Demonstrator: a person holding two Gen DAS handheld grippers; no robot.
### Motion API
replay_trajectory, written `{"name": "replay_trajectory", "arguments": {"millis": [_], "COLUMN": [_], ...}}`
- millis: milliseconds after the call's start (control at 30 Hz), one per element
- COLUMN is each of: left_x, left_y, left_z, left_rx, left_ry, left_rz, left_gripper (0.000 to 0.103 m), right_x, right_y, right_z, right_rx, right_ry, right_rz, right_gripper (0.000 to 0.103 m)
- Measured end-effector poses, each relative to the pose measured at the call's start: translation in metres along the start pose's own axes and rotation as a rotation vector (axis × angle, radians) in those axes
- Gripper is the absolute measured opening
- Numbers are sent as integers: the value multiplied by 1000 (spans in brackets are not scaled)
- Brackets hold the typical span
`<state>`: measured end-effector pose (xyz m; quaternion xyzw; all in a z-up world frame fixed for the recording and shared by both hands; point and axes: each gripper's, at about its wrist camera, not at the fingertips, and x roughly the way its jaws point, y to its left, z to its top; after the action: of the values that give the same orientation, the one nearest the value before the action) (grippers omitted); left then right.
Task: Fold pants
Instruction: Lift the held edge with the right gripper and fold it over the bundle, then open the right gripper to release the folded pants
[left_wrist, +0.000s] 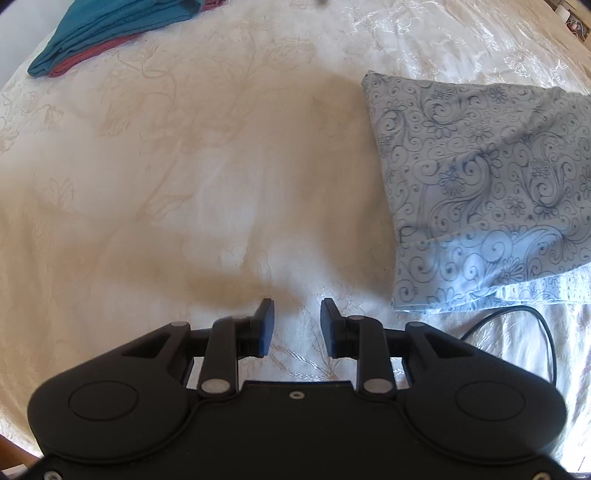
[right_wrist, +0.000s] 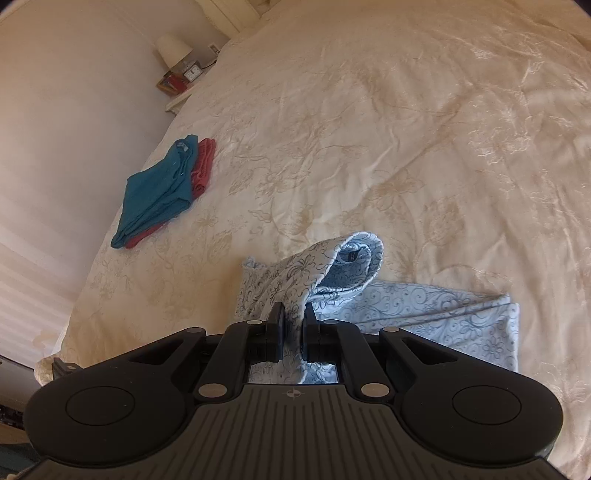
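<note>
Light blue pants with a dark floral swirl print (left_wrist: 487, 177) lie partly folded on the cream bedspread, at the right of the left wrist view. My left gripper (left_wrist: 297, 325) hangs open over bare bedspread to the left of them, nothing between its fingers. In the right wrist view my right gripper (right_wrist: 294, 325) is shut on a bunched edge of the pants (right_wrist: 317, 273). That edge is lifted off the bed and curls over in a loop, while the rest of the pants (right_wrist: 454, 314) lies flat to the right.
A folded teal garment (right_wrist: 159, 188) lies on a red one (right_wrist: 203, 162) at the bed's left side, also seen as the teal garment (left_wrist: 107, 29). A nightstand with a lamp (right_wrist: 171, 48) stands by the wall. A black cable (left_wrist: 532, 325) lies below the pants.
</note>
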<state>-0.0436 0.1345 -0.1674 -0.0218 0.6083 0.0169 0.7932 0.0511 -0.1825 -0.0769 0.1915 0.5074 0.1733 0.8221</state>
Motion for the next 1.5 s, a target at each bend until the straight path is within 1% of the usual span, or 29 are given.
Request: {"name": "replay_trajectory", "arguments": {"millis": [100,167,233,333,433,500,567,633,733,833,933,1000,1033,1100,1133,1167,1200,1233,1300,1367,1500], "left_x": [-7,-9,-12,-8,-1,3,-1,-1,2,3,3,1,1,1,1,1,2,3,5,9,13], "left_y": [-10,-16,-21,-31,-40,-46,-45,-47,-51,-50,-51,-51,-51,-49,-47,-46,-46,-45,-43,-44,-45], "left_z": [5,6,11,22,32,36,31,29,29,29,32,33,34,36,36,37,38,39,41,43,43], "left_rx": [19,36,48,61,65,62,63,67,65,51,52,62,63,62,60,60,63,64,58,60,47], "left_ry": [-13,-23,-35,-51,-54,-49,-45,-40,-29,-19,-16,-19,-20,-18,-19,-19,-17,-14,-11,-2,19], "left_rz": [-17,-19,-26,-24,-25,-33,-44,-51,-55,-78,-89,-89,-89,-97,-97,-92,-93,-97,-103,-101,-106], "left_gripper": [37,37,37,37,37,37,37,38,38,38,38,38,39,47,51,51,51,52,52,52,52], "right_x": [8,16,21,25,14,6,8,12,18,19,20,16,14,18,23,28,29,27,19,13,8], "right_y": [-21,-34,-42,-43,-40,-42,-55,-67,-71,-75,-76,-73,-73,-76,-81,-85,-87,-86,-83,-74,-64], "right_z": [-4,-8,-11,-14,-17,-20,-22,-25,-28,-29,-31,-32,-33,-35,-36,-37,-37,-37,-35,-31,-21], "right_rx": [-1,8,12,4,-19,-30,4,31,18,33,38,35,18,10,19,25,27,32,48,37,1], "right_ry": [30,58,76,78,57,45,63,84,108,107,116,93,88,103,124,144,148,131,87,44,9], "right_rz": [-128,-192,-222,-223,-214,-256,-288,-274,-276,-268,-281,-269,-286,-318,-327,-344,-365,-378,-365,-367,-394], "right_gripper": [9,9,9,9,9,9,9,9,10,10,10,10,10,10,12,14,20,21,21,21,21]}}
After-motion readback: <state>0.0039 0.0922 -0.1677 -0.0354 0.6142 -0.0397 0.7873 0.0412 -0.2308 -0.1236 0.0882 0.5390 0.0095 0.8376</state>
